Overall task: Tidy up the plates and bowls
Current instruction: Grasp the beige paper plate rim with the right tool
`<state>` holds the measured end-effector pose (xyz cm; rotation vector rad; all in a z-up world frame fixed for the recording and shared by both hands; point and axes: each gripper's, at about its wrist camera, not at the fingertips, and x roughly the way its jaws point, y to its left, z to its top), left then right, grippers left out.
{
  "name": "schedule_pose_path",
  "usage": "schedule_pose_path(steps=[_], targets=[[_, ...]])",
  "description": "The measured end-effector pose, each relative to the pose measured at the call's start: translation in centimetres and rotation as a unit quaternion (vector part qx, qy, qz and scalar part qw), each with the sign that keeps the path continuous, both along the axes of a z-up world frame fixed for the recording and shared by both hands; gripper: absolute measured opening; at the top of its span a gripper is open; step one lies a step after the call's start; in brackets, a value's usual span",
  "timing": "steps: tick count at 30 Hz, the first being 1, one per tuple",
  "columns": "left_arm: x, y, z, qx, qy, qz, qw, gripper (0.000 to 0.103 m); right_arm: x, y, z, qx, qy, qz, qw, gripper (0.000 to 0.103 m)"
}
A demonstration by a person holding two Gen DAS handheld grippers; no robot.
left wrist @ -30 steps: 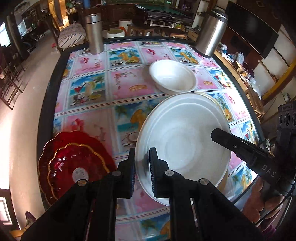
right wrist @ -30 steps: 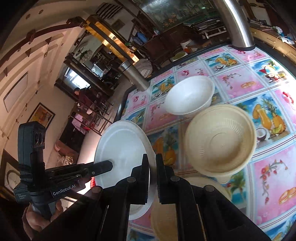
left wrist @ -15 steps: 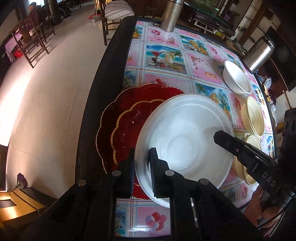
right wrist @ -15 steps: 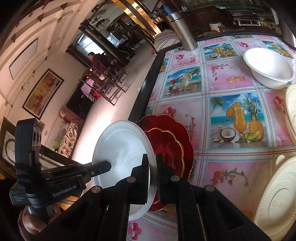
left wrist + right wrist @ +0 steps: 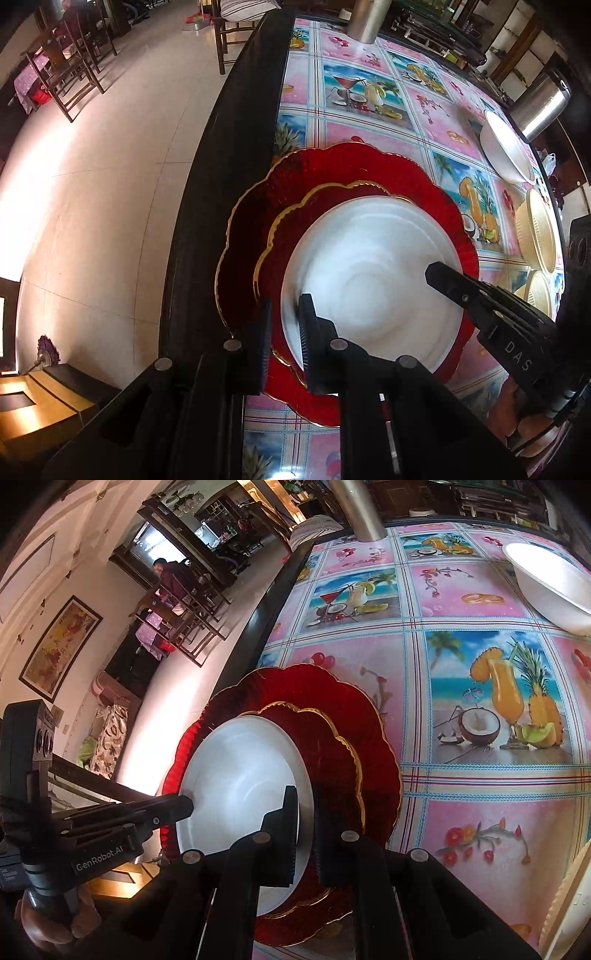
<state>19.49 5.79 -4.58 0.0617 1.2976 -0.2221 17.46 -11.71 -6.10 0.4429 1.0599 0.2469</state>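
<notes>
Plate work at the near desk edge: my left claw pinches the rim of the round white plastic plate at about 8 o'clock, one finger under the rim and one on top, the gap narrow. My right claw grips the same plate on the opposite rim, at about 4 o'clock in its own view, its fingers likewise closed narrowly over the edge. The white plate sits over the smaller scalloped red glass plate with a gold rim, which lies on the larger scalloped red glass plate; I cannot tell whether the white one is touching yet. The stack stands on the desk with the pink tropical-drink oilcloth, just beside its dark edge. At 2 o'clock in the left view a white round bowl rests near a steel flask, and ribbed cream bowls sit at 3 o'clock.
</notes>
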Motion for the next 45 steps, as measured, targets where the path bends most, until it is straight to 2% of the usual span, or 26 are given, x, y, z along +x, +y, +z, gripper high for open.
schedule_pose_path(steps=[2,4,5,11,17,19,21,22,24,26,28,31,37,45], targets=[[0.0,0.0,0.1,0.001,-0.002,0.002,1.0,0.012,0.0,-0.1,0.0,-0.002,0.0,-0.004,1.0,0.012],[-0.1,0.1,0.5,-0.002,-0.004,0.004,1.0,0.012,-0.1,0.0,0.3,-0.016,-0.004,-0.001,1.0,0.018],[-0.2,0.1,0.8,-0.001,-0.008,0.005,1.0,0.012,-0.4,0.1,0.7,-0.031,-0.011,-0.003,0.999,0.025],[-1.9,-1.0,4.5,-0.015,-0.047,-0.001,0.9988,0.012,-3.1,-2.6,5.4,-0.063,-0.085,-0.025,0.994,0.026],[-6.0,-7.6,6.2,-0.023,-0.067,-0.075,0.9947,0.012,-8.5,-9.3,10.1,-0.069,-0.128,-0.046,0.988,0.026],[-7.3,-10.3,5.9,-0.027,-0.063,-0.098,0.9928,0.012,-10.4,-12.3,10.9,-0.073,-0.127,-0.057,0.988,0.026],[-8.5,-13.2,5.4,-0.03,-0.058,-0.121,0.9904,0.017,-12.2,-15.5,11.1,-0.07,-0.117,-0.068,0.988,0.026],[-9.0,-14.5,5.1,-0.031,-0.052,-0.131,0.9895,0.02,-13.1,-17.0,11.1,-0.067,-0.11,-0.074,0.989,0.026],[-9.8,-16.7,4.3,-0.026,-0.045,-0.144,0.9881,0.039,-14.5,-19.8,10.7,-0.064,-0.097,-0.093,0.989,0.028],[-10.0,-18.5,3.5,-0.021,-0.04,-0.147,0.988,0.052,-15.4,-21.9,10.0,-0.07,-0.084,-0.105,0.988,0.028],[-9.9,-19.9,2.7,-0.031,-0.025,-0.141,0.9892,0.053,-15.9,-23.4,8.8,-0.068,-0.065,-0.113,0.989,0.028],[-9.5,-21.6,1.8,-0.055,-0.001,-0.135,0.9893,0.053,-16.1,-25.6,6.7,-0.036,-0.037,-0.119,0.992,0.028],[-8.9,-23.6,0.3,-0.055,0.023,-0.128,0.99,0.053,-16.0,-26.9,3.9,0.002,-0.008,-0.122,0.992,0.028],[-8.6,-23.8,-1.0,-0.07,0.046,-0.118,0.9894,0.053,-15.4,-26.9,2.2,-0.003,0.016,-0.123,0.992,0.028]])
